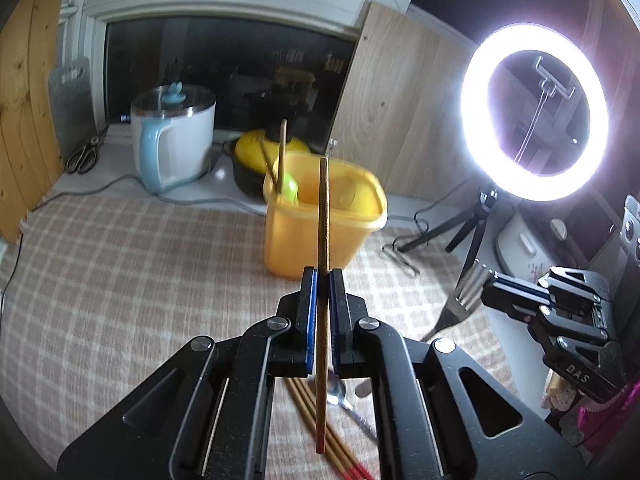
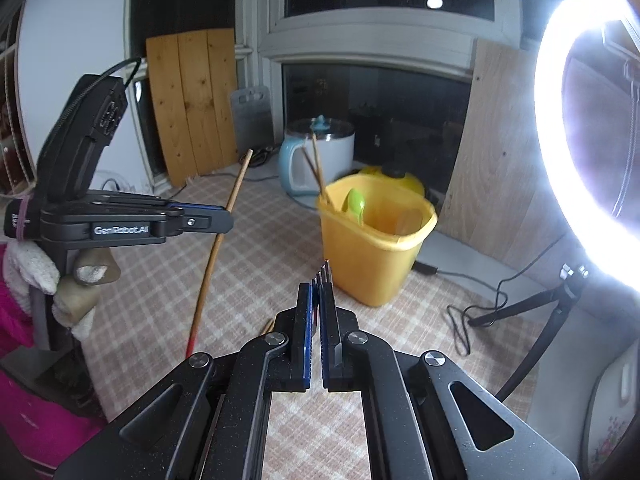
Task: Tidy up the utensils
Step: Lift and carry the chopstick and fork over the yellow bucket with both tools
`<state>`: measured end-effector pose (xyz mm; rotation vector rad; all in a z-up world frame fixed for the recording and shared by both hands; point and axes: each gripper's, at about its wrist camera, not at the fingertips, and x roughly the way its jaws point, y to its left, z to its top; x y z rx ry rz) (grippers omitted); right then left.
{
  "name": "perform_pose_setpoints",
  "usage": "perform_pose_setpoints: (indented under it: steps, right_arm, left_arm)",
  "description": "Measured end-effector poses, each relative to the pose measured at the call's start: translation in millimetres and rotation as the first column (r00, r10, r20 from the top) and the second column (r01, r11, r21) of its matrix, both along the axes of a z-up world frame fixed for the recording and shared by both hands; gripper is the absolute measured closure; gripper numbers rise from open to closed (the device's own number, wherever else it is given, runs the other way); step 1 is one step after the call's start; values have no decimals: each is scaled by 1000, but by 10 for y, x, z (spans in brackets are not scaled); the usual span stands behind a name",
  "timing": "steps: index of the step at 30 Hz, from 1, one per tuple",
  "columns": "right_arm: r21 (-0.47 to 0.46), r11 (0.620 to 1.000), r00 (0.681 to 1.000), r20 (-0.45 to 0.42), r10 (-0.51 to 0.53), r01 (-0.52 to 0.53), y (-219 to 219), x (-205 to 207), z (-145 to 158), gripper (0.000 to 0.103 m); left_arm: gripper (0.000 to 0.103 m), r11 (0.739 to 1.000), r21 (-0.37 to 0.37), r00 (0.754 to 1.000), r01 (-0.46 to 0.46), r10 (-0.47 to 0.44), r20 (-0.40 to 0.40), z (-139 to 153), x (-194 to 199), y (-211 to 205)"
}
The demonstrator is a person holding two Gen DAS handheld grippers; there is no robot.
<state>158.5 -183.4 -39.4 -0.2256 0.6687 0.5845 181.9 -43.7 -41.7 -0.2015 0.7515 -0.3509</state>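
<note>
Desk (image 1: 120,272) w/ checked cloth carries a yellow bin (image 1: 320,216), the biggest container, standing upright near the back edge. Inside it: two chopsticks (image 1: 282,152) leaning at the left rim, a green spoon (image 1: 290,190) beside them, plus a pale wooden utensil (image 2: 410,220) on the far side, shape hard to make out. Behind the bin sits a white kettle (image 1: 176,136) w/ blue handle, lid on.

Left hand-held gripper (image 1: 323,280) is raised above the desk, angled down, clamped tight on a single chopstick (image 1: 323,216) that stands nearly upright between the pads, red tip low. Right hand-held gripper (image 2: 319,294) is likewise lifted and tilted down, closed on a fork (image 1: 466,292); in its own view only the tine tips show past the pads, handle hidden. A gloved hand (image 2: 76,276) grips the left unit.

More chopsticks (image 1: 320,432) and a spoon (image 1: 338,392) lie on the desk under the left gripper, partly blocked by it. Ring light (image 1: 534,116) glare washes out the right side.
</note>
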Motion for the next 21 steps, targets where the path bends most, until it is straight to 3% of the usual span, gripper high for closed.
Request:
perform_pose_setpoints:
  steps: [11, 21]
  right_arm:
    - [10, 998, 993, 107, -58, 57, -58, 179, 430, 101]
    - [4, 994, 976, 186, -110, 111, -1, 505, 712, 101]
  left_arm:
    - [100, 1000, -14, 990, -6, 8, 137, 472, 516, -93]
    - [100, 1000, 5, 978, -19, 18, 207, 682, 1069, -184]
